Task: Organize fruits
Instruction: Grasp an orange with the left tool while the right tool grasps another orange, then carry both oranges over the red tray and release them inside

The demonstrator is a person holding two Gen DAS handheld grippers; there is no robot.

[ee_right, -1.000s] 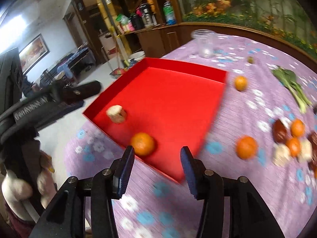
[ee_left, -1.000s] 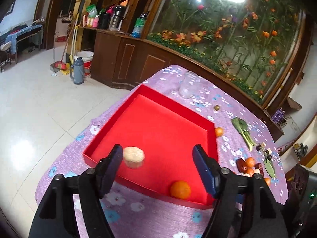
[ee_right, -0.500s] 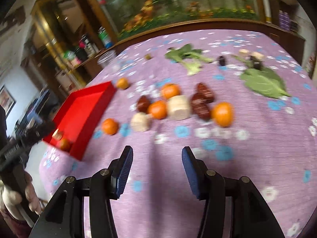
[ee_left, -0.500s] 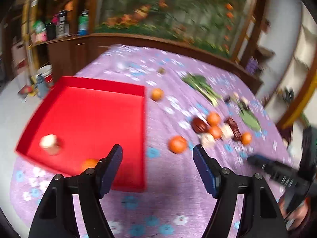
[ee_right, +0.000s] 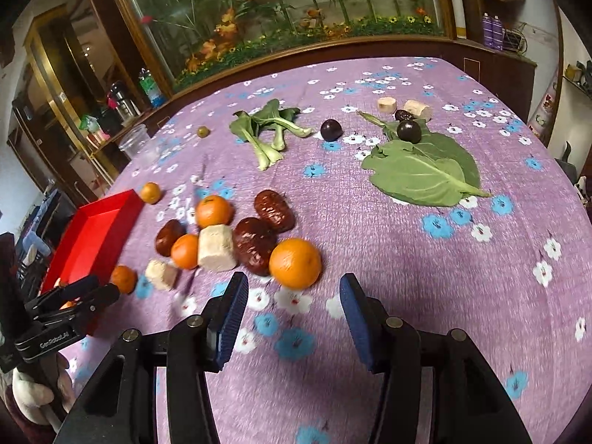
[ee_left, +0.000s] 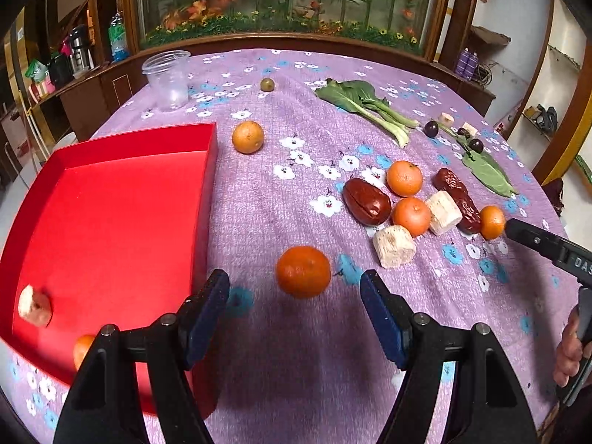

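My left gripper (ee_left: 294, 310) is open and empty, just short of a lone orange (ee_left: 303, 272) on the purple cloth. The red tray (ee_left: 111, 222) lies to its left and holds a pale chunk (ee_left: 35, 305) and an orange (ee_left: 83, 349). My right gripper (ee_right: 292, 316) is open and empty, just short of another orange (ee_right: 295, 263) at the near edge of a cluster of oranges, red dates (ee_right: 255, 244) and pale chunks (ee_right: 216, 248). The right gripper's finger shows in the left wrist view (ee_left: 544, 244); the left gripper shows in the right wrist view (ee_right: 74, 296).
A clear plastic cup (ee_left: 168, 79), a small green fruit (ee_left: 267, 84), an orange (ee_left: 248, 137) beside the tray, bok choy (ee_left: 370, 105), dark plums (ee_right: 331, 129) and a big green leaf (ee_right: 421, 172) lie farther back. A wooden ledge with plants runs behind the table.
Both grippers have swung from the red tray to the right, over the loose fruit. The left now faces the lone orange, the right the cluster's nearest orange. Both stay open.
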